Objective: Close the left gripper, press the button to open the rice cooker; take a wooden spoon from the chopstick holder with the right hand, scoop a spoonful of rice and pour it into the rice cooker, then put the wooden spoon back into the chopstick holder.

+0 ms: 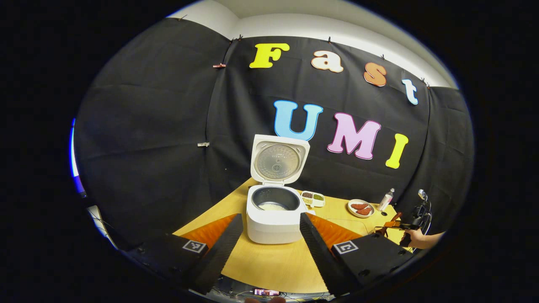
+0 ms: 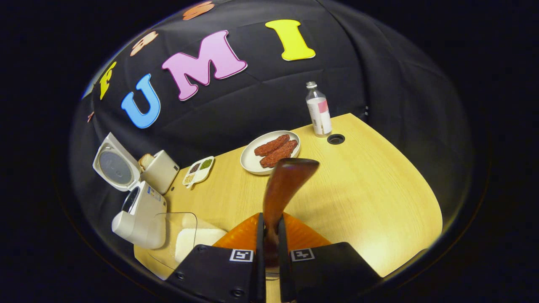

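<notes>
Sticking up from the right gripper [image 2: 269, 235], the wooden spoon [image 2: 284, 185] is squeezed tight between its fingers. Left gripper [image 1: 271, 235] gapes wide before the open rice cooker [image 1: 273, 210].

Left gripper view faces the rice cooker [image 1: 276, 212] closely; right gripper view sees it leftward.

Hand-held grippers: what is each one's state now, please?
Left hand-held gripper: open, holding nothing.
Right hand-held gripper: closed on the brown wooden spoon.
</notes>
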Available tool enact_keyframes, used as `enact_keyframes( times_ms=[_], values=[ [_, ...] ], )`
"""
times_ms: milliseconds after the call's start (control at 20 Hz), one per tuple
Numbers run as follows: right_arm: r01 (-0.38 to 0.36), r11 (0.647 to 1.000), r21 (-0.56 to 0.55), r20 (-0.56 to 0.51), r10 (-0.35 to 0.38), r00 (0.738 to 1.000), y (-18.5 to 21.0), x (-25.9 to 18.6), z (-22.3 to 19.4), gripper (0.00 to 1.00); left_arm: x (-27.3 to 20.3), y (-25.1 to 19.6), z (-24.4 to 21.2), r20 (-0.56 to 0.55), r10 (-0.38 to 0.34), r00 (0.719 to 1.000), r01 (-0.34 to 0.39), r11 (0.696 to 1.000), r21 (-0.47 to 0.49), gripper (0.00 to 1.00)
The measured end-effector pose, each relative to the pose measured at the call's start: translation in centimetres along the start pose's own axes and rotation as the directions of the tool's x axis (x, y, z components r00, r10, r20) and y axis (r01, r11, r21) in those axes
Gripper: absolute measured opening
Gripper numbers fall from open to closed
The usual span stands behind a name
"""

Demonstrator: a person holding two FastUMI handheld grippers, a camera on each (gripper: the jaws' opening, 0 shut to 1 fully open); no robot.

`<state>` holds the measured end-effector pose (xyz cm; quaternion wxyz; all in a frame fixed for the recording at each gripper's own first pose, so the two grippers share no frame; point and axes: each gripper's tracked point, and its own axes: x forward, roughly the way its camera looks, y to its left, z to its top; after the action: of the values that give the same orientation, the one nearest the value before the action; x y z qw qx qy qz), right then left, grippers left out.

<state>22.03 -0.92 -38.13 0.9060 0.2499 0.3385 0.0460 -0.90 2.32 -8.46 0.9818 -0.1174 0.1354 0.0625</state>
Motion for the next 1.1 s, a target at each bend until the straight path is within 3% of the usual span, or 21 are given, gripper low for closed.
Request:
enact_keyframes(
  times_ms=[200,650,900,1100],
  values=[
    [0.017,0.999,-0.05,0.007,-0.016,1.0,0.7,-0.9,0.2,0.13,0.2,0.6,0.0,0.003,-0.005,1.0,0.005,1.0,-0.006,0.94],
    [0.042,0.998,-0.042,0.164,-0.034,0.986,3.3,-5.4,6.8,0.1,0.1,2.6,-0.2,0.028,-0.008,1.0,0.008,1.0,0.0,0.94],
    [-0.048,0.983,-0.179,0.248,0.092,0.964,11.5,-8.5,9.4,0.1,0.2,1.1,-0.9,0.03,-0.058,0.998,0.058,0.998,0.001,0.94],
    [-0.125,0.954,-0.273,0.258,0.198,0.946,18.2,-9.4,8.9,0.1,0.2,0.6,-1.4,0.025,-0.078,0.997,0.079,0.997,-0.016,0.94]
  ],
)
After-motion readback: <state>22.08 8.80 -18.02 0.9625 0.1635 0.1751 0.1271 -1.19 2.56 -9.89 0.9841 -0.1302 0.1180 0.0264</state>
